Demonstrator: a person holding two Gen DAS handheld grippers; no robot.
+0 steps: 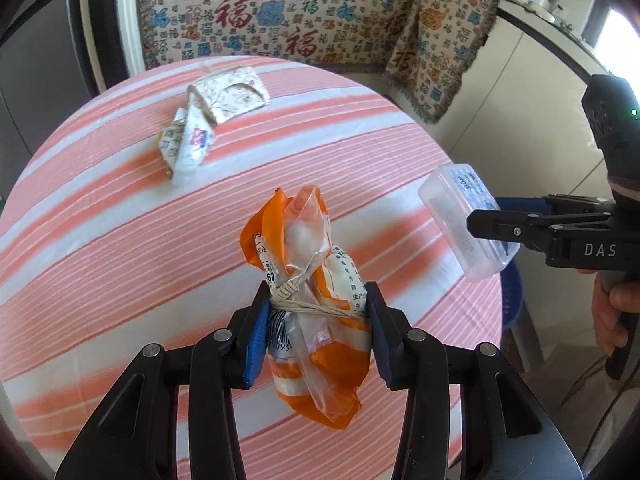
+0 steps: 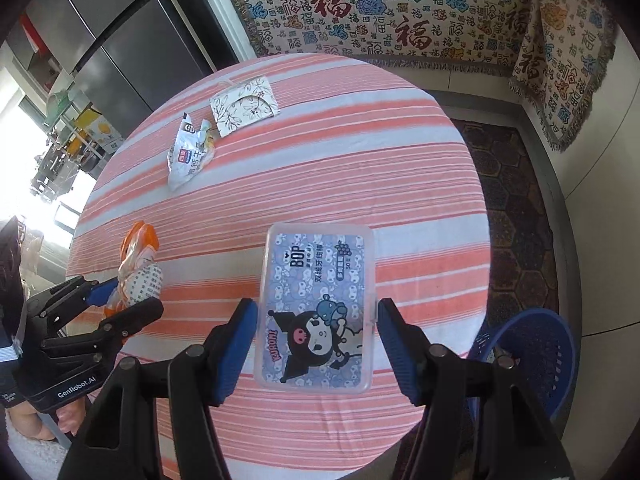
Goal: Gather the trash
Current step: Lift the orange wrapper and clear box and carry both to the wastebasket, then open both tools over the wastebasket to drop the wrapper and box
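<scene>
Fingers of the left gripper [image 1: 316,330] are clamped on an orange plastic bundle [image 1: 308,280], their blue pads pressing its waist just below the string tied around it. Those of the right gripper [image 2: 316,346] are clamped across the short sides of a clear plastic box [image 2: 316,308] with a cartoon label. Both pieces appear lifted clear of the striped counter [image 1: 120,240].

By the look of it, the bundle is light, soft and crinkly; film like this slips and squashes, so the tied waist is the sound place to hold it, since the string gives the pads something to bite against. The box is stiff but smooth-walled and probably light, so a grip square across its sides, near the middle, should keep it from pivoting or sliding out.

Two more pieces lie on the far part of the counter: a crumpled white snack wrapper [image 2: 188,152] and, just beside it, a floral paper bag [image 2: 244,104]. A blue basket [image 2: 536,360] stands beside the counter on the right, the likely bin for all of it.
</scene>
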